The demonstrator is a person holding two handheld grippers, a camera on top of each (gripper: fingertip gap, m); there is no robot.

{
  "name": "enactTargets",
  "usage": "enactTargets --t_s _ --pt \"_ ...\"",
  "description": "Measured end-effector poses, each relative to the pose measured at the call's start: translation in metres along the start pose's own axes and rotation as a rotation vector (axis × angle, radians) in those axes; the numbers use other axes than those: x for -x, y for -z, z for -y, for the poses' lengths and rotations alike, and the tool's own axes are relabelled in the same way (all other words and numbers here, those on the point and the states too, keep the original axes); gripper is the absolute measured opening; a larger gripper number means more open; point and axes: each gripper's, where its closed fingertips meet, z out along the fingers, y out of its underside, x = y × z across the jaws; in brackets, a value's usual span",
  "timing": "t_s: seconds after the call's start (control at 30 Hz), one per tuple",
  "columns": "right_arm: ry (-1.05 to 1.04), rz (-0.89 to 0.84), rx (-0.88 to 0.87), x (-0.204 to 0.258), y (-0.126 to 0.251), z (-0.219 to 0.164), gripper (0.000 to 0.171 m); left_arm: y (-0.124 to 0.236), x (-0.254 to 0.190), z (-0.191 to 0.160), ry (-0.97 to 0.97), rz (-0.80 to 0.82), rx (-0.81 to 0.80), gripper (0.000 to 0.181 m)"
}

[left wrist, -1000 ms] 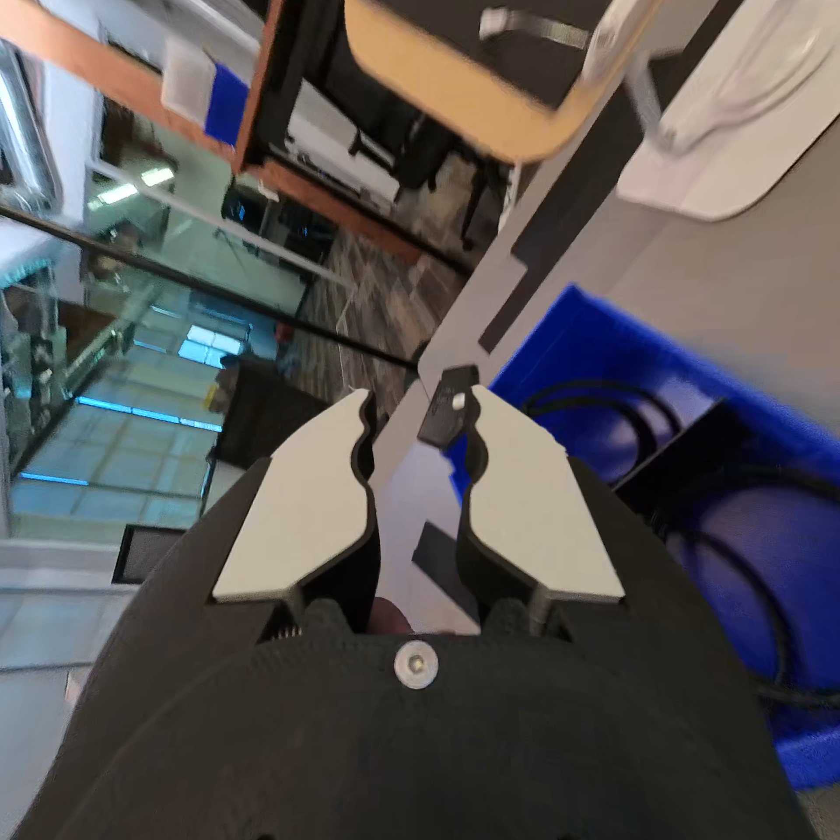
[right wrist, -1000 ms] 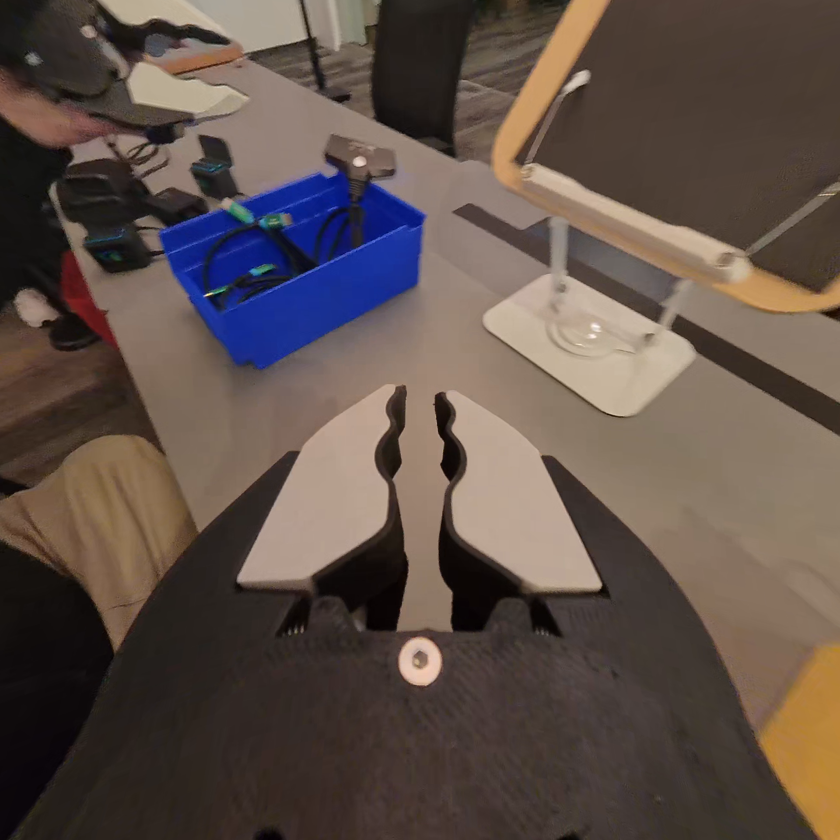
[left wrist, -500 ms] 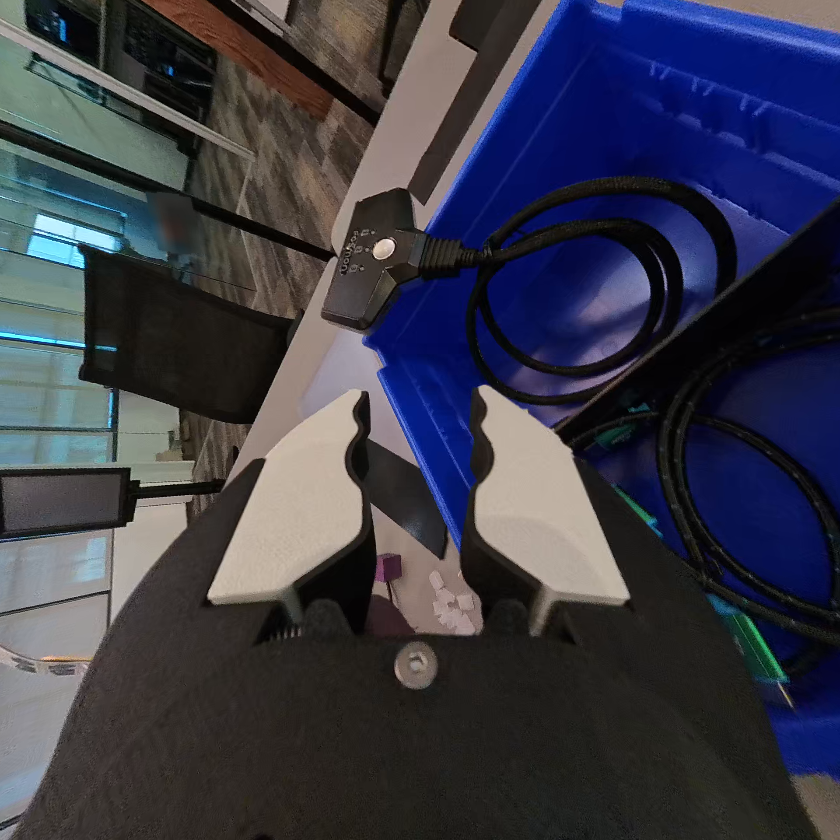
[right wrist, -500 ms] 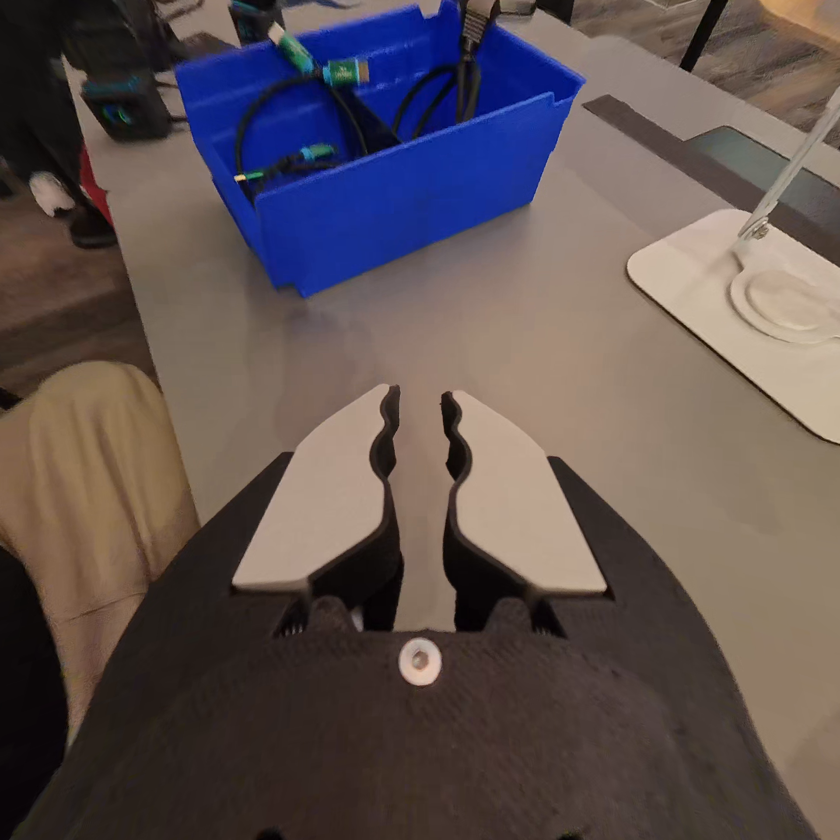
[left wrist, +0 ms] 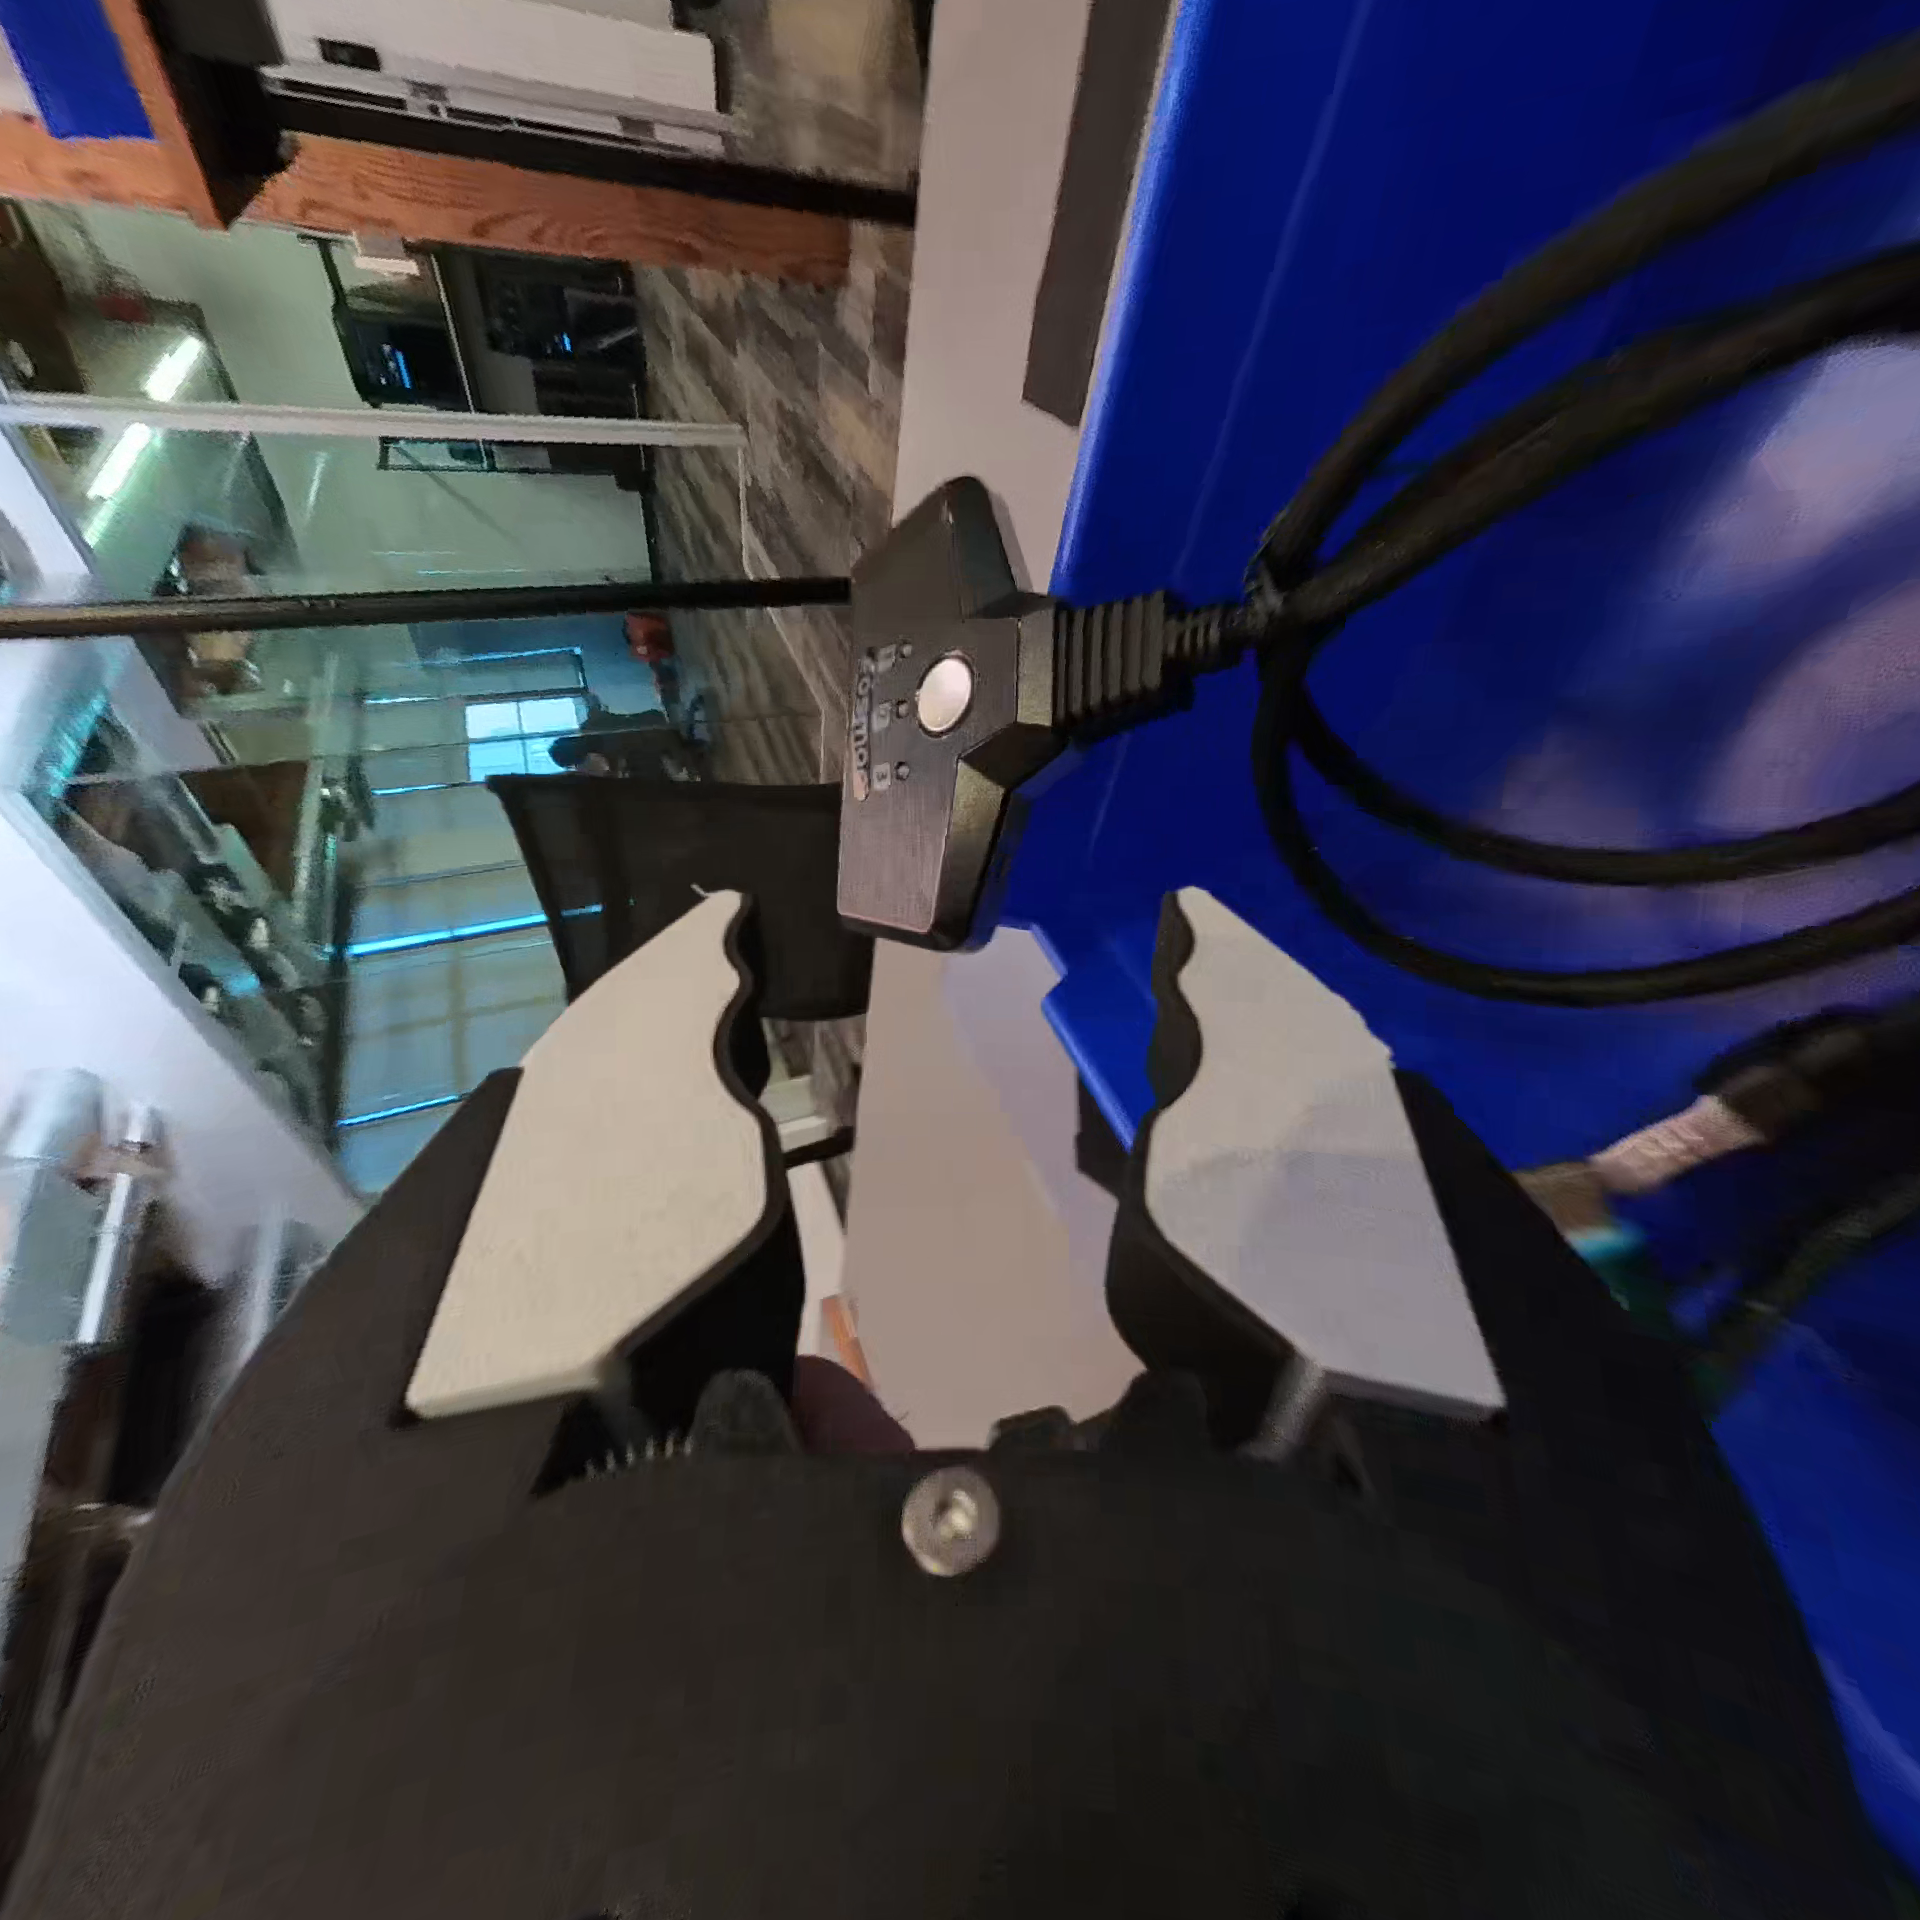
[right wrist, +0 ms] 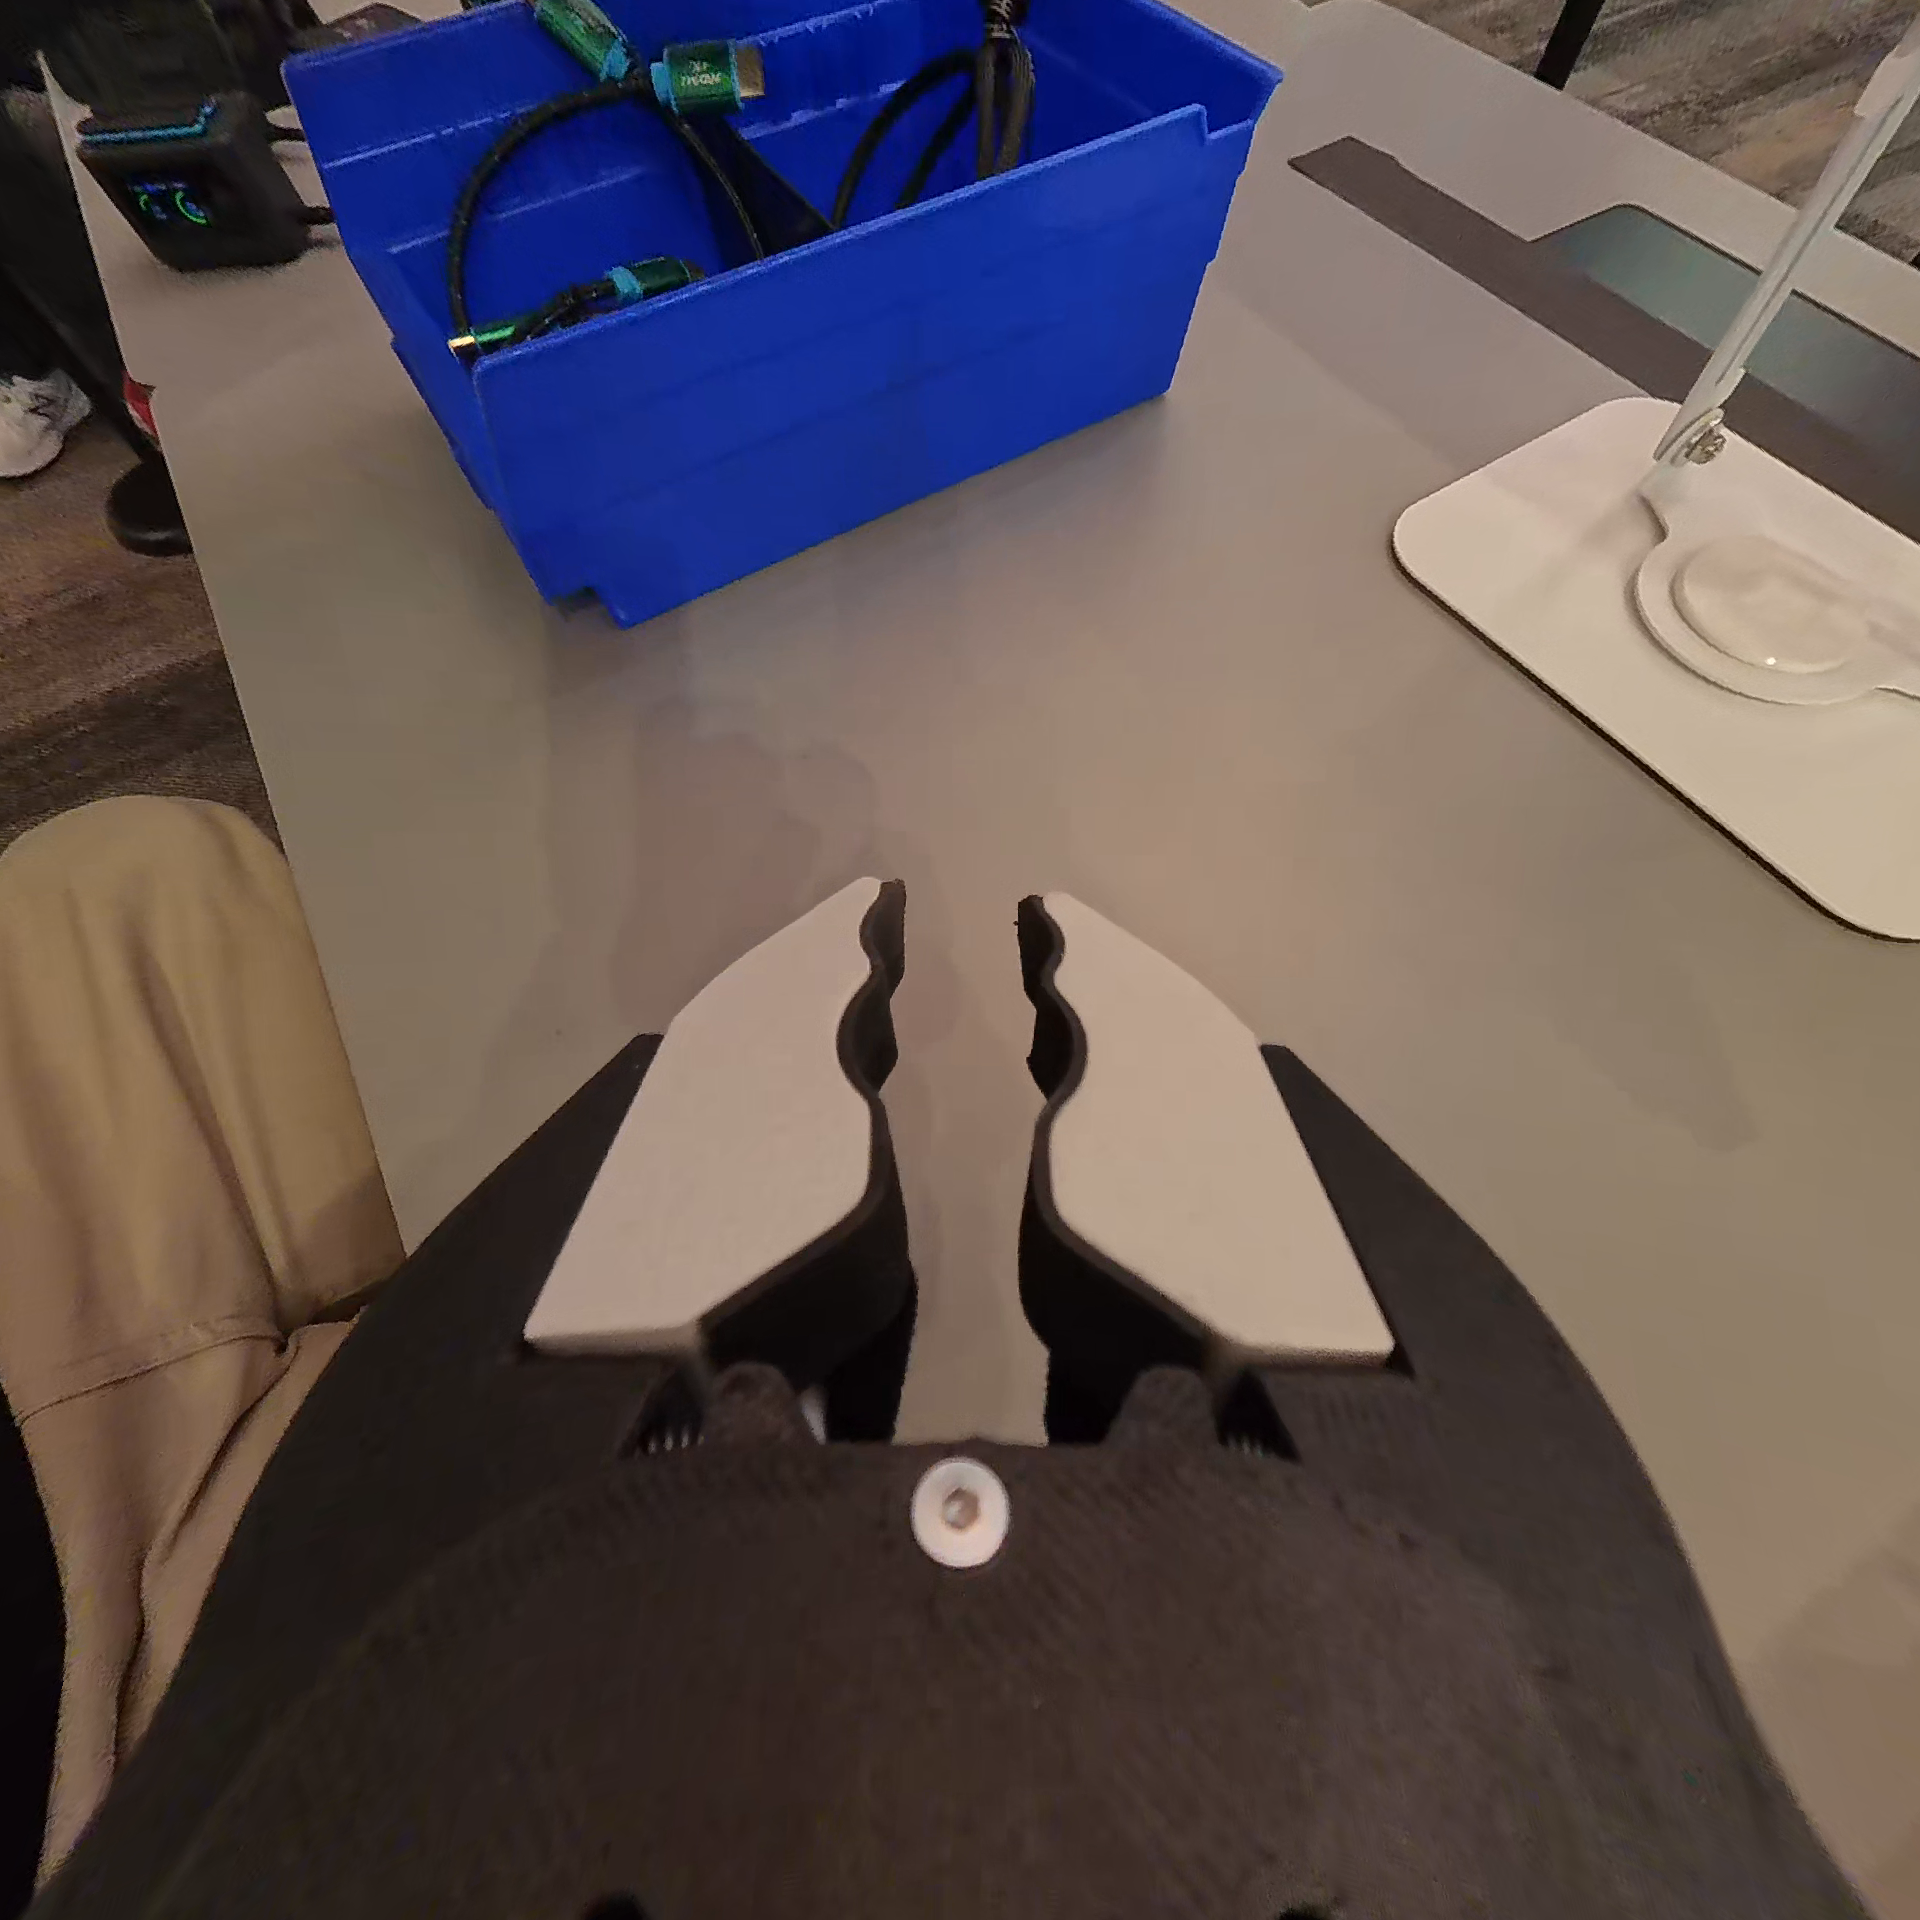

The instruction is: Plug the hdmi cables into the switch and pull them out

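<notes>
The black HDMI switch [left wrist: 920, 717] hangs over the rim of the blue bin [left wrist: 1455, 416], its black cable [left wrist: 1455, 810] coiled inside. My left gripper [left wrist: 956, 914] is open and empty, its tips just short of the switch. In the right wrist view the blue bin [right wrist: 831, 416] stands on the grey table [right wrist: 1143, 779] with several black HDMI cables with green plugs [right wrist: 707, 78] in it. My right gripper [right wrist: 956, 904] is slightly open and empty, low over the table in front of the bin.
A white stand base [right wrist: 1662, 644] sits on the table at the right. A small black device with a lit screen [right wrist: 187, 203] stands left of the bin. A person's beige trouser leg [right wrist: 156, 1091] is at the table's left edge. The tips of one gripper are about 40 centimeters away from the tips of the other. The white stand base [right wrist: 1662, 644] is closer to my right gripper, around 30 centimeters from its tips; the left tips are 40 centimeters off.
My left gripper has moved in close to the switch and opened wider. My right gripper has moved toward the bin and stayed slightly open.
</notes>
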Motion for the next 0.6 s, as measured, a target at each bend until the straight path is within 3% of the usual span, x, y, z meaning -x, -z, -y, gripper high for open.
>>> enactTargets --t_s 0.03,0.17,0.3,0.6 --pt "0.002 0.002 0.0 0.0 -0.001 0.0 0.021 -0.01 0.001 -0.002 -0.032 -0.007 0.014 0.073" --pt "0.017 0.002 0.011 0.0 -0.003 -0.002 0.021 -0.04 0.007 -0.009 -0.195 0.027 0.071 0.067" --pt "0.012 0.008 0.011 -0.002 -0.004 -0.004 0.021 -0.053 0.009 -0.005 -0.31 0.099 0.076 0.038" --pt "0.003 0.014 -0.003 -0.005 -0.003 -0.003 0.02 -0.028 0.049 -0.002 -0.205 0.226 0.051 0.027"
